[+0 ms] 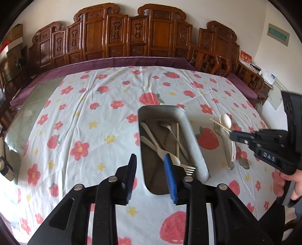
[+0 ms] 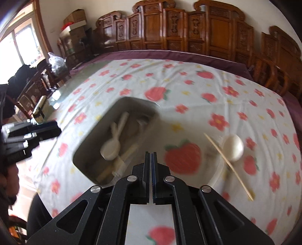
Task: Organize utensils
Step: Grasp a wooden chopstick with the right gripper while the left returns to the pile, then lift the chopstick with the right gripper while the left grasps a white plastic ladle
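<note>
Strawberry-cloth table (image 1: 85,116): left tongs (image 1: 151,173) spread over tray (image 1: 190,132), right tongs (image 2: 151,169) pressed together, empty; closed approach could knock chopstick (image 2: 228,165) & spoon (image 2: 233,148) off-grip.

I see a white tablecloth (image 1: 94,105) printed with red strawberries and flowers, a grey metal tray (image 1: 190,132), a cream spoon (image 2: 233,148), and carved brown wooden chairs (image 1: 120,35).

A row of carved dark wooden chairs (image 1: 132,35) lines the far side at twelve o'clock, against a plain white wall (image 1: 260,17). In the right wrist view, a bright window (image 2: 20,43) stands at ten o'clock, with stacked cardboard boxes (image 2: 75,24) at eleven. A green sign (image 1: 278,34) hangs at two o'clock.
</note>
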`<state>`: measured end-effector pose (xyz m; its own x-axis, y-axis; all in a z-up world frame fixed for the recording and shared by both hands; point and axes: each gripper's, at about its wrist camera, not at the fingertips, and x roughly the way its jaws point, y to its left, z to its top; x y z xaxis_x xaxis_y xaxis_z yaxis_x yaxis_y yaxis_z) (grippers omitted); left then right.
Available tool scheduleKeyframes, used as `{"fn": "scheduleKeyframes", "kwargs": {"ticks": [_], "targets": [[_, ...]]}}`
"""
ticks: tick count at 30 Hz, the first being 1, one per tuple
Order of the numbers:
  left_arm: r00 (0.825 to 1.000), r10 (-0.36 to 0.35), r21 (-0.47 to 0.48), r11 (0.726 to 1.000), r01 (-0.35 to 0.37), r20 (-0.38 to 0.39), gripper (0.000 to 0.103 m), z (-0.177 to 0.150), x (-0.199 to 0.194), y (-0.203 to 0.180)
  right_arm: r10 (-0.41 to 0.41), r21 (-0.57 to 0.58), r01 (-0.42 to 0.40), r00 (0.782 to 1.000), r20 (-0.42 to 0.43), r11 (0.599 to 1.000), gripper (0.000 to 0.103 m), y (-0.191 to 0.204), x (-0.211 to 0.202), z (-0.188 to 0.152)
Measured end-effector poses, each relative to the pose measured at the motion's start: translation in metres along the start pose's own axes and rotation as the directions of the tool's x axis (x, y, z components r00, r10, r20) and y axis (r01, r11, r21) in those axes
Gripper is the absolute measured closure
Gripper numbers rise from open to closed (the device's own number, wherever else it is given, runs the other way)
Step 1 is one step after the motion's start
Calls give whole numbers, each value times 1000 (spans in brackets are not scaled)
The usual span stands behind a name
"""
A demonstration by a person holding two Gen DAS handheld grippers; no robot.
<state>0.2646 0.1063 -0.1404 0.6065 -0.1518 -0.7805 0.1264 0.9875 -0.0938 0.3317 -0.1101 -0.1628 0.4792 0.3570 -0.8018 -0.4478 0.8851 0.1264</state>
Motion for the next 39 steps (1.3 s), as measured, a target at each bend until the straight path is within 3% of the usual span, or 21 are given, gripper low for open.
{"fn": "scheduleKeyframes", "kwargs": {"ticks": [6, 10, 12, 14, 15, 29, 39], "targets": [[1000, -6, 41, 999, 6, 10, 28, 4, 2, -30, -71, 31, 71, 997, -17, 997, 100, -44, -27, -45], [1000, -31, 68, 997, 31, 1, 16, 6, 10, -53, -114, 48, 116, 993, -41, 992, 100, -72, -34, -69], [999, -46, 83, 995, 47, -10, 15, 8, 16, -66, -135, 55, 137, 990, -49, 989, 98, -86, -37, -77], [998, -59, 99, 993, 61, -22, 13, 8, 21, -78, -139, 62, 142, 989, -46, 988, 80, -96, -38, -81], [998, -64, 108, 992, 66, -27, 12, 9, 24, -86, -141, 66, 143, 989, -41, 987, 78, -104, -38, -83], [988, -106, 200, 971, 127, -110, 11, 3, 62, -154, -129, -56, 124, 986, -104, 991, 78, -146, 31, -42], [978, -96, 195, 972, 133, -186, 8, -4, 87, -168, -110, -128, 88, 979, -173, 988, 80, -152, 69, -36]]}}
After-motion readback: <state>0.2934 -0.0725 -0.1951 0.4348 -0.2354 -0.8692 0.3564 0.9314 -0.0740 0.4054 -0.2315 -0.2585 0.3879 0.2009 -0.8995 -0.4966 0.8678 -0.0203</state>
